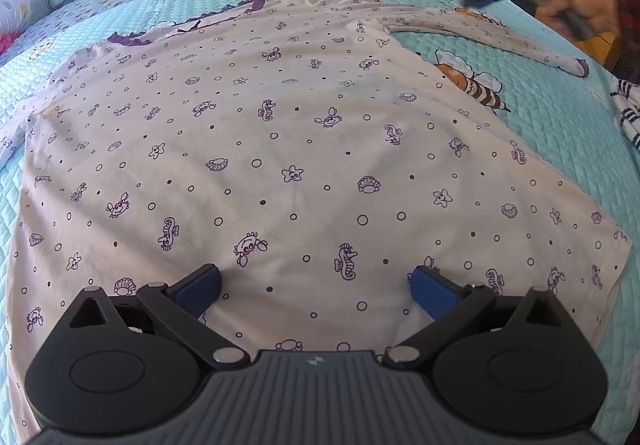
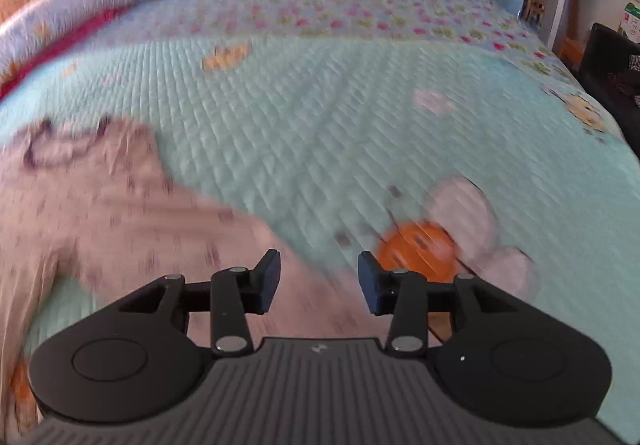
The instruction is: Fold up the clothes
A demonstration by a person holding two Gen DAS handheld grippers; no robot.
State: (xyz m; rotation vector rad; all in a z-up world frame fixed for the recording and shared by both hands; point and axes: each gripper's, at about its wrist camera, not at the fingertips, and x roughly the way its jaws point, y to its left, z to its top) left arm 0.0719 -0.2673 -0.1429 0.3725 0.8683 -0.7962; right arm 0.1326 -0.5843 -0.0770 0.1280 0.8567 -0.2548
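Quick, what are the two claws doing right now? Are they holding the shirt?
Left claw: open, empty, low over the shirt.
Right claw: open, empty, above the shirt's sleeve; that view is blurred.

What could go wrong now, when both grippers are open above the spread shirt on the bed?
1. The left gripper hangs open over the smooth middle of the shirt, not at an edge; closing here would likely pinch a bunch of cloth and wrinkle it.
2. The right gripper view is blurred by motion, so a grasp at the sleeve may miss.
3. The striped cloth lies near the hem and could be caught in a fold.
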